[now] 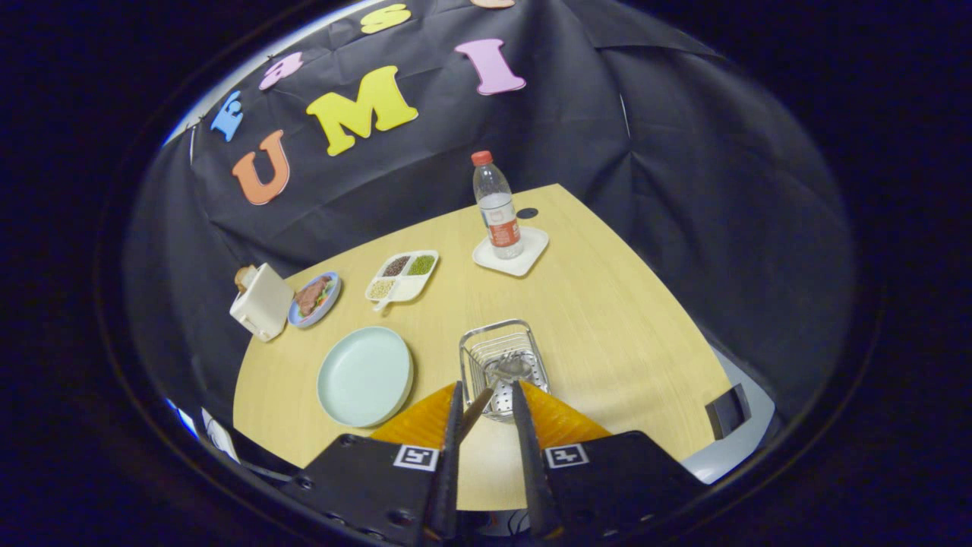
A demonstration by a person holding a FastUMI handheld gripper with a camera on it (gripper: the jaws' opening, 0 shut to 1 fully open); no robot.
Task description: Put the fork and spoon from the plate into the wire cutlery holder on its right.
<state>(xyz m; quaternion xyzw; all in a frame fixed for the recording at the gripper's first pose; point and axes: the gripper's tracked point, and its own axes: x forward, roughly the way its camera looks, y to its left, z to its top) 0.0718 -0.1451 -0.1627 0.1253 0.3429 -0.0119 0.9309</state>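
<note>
My claw (486, 395) is half closed, and a thin dark utensil handle (476, 406) leans between its fingers; whether both fingers press it I cannot tell. The handle's long axis runs from the fingers forward and down into the silver wire cutlery holder (503, 363), which sits just ahead of the fingertips, with a metal utensil head (510, 370) already inside. I judge the next move is a release straight above it. Left of the holder lies the round pale green plate (365, 376), bare. Beyond stand a divided white tray (402, 276), a plastic water bottle (497, 205) and a white toaster (261, 301) on the wooden table (607, 319).
</note>
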